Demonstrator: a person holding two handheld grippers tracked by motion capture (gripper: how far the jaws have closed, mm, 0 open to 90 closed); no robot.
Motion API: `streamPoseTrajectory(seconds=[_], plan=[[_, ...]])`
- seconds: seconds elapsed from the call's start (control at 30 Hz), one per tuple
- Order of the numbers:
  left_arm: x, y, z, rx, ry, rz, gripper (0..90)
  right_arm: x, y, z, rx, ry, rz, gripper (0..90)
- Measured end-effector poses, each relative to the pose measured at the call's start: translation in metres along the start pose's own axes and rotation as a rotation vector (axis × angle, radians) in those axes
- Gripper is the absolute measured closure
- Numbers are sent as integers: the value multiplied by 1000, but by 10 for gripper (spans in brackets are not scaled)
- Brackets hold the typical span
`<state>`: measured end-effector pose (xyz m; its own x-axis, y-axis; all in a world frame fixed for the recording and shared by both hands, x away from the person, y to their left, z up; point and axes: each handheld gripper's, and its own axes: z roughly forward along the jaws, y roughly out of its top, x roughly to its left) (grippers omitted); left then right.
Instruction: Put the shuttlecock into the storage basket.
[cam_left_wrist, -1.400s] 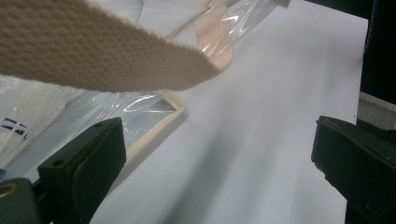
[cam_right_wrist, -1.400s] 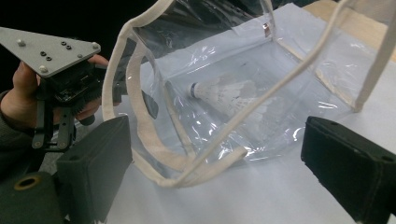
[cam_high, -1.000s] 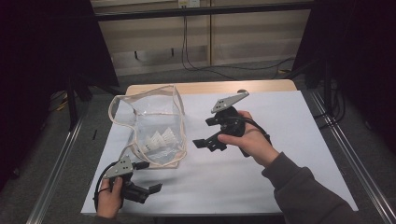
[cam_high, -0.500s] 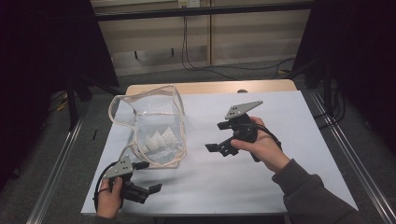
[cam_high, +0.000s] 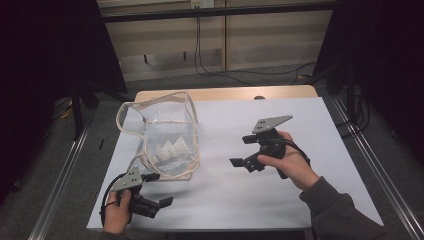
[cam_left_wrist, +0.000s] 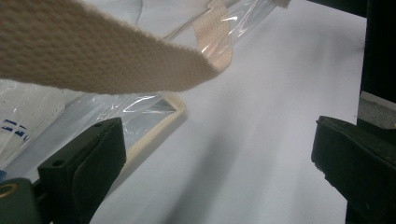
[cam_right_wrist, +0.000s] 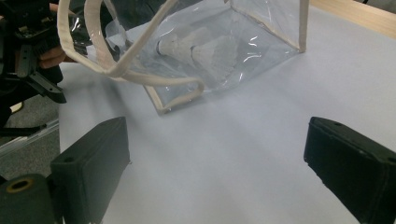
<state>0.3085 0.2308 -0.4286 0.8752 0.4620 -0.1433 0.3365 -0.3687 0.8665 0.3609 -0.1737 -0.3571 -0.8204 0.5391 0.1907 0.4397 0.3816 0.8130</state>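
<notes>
- Clear bag (cam_high: 165, 137), centre-left of the high view, holds the shuttlecocks (cam_high: 171, 148)
- Left gripper (cam_high: 152, 206) and right gripper (cam_high: 240, 162): jaws apart, empty
- Risk: the loose strap (cam_left_wrist: 93, 51) snags a jaw, likely tipping the bag

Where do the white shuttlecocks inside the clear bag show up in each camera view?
High view: shuttlecocks left of centre, low inside the clear bag.
Left gripper view: white shapes behind plastic at the left edge, too blurred to tell.
Right gripper view: upper centre, inside the bag.
Shared landmark: the bag's cream strap.
</notes>
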Motion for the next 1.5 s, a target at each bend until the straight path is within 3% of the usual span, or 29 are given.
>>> streamPoseTrajectory(seconds=[1.5], plan=[[0,1,1,2,-1,0,32,-21,-69,-29,-32,-85,48,66]])
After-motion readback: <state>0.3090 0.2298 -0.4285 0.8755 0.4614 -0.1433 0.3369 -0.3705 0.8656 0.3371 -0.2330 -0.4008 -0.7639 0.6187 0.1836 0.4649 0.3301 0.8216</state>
